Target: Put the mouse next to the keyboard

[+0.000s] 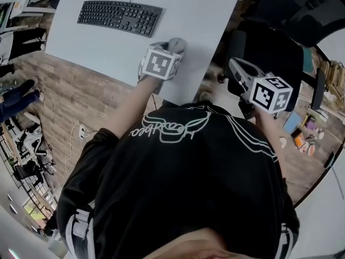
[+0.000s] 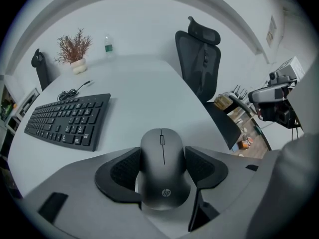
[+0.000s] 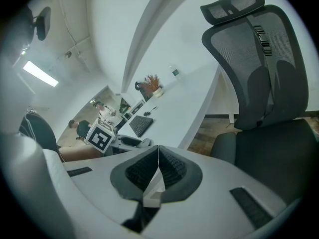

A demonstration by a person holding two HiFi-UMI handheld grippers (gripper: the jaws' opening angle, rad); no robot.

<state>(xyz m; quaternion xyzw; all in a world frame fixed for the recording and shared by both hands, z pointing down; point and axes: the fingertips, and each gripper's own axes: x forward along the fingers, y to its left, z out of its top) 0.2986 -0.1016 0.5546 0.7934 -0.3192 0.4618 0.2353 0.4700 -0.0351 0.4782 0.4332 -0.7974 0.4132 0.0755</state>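
A dark grey mouse (image 2: pixel 162 168) sits between the two black pads of my left gripper (image 2: pixel 163 156), which press on its sides. In the head view the mouse (image 1: pixel 178 43) pokes out past the left gripper (image 1: pixel 168 52), over the white table (image 1: pixel 205 15) near its front edge. I cannot tell whether it rests on the tabletop. The black keyboard (image 1: pixel 119 16) lies further back and to the left, well apart from the mouse (image 2: pixel 67 120). My right gripper (image 3: pixel 158 158) is off the table beside the chair, its pads together with nothing between them (image 1: pixel 239 69).
A black office chair (image 1: pixel 269 47) (image 3: pixel 259 83) stands right of the table. The keyboard's cable (image 2: pixel 75 89) trails toward a potted dry plant (image 2: pixel 75 51) and a bottle (image 2: pixel 107 45) at the far edge. The table's front edge (image 1: pixel 161 88) is close to the person.
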